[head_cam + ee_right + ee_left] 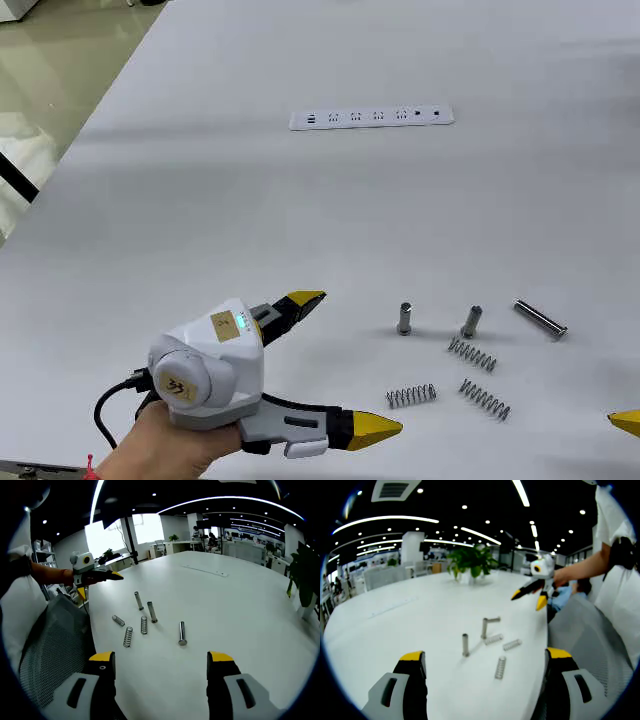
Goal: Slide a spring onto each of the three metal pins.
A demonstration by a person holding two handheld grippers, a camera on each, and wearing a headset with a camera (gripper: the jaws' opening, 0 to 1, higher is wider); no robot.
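You have bare table (200, 220) across the left and middle of the head view; only a power strip (372, 117) lies flat near the top centre. At lower right, the left pin (404, 318) and middle pin (471, 321) stand upright with a gap between them, and the right pin (540, 319) lies flat. Below them lie the left spring (411, 396), upper spring (472, 354) and lower spring (485, 399). Bare table separates your left gripper (347, 362) from the left spring.
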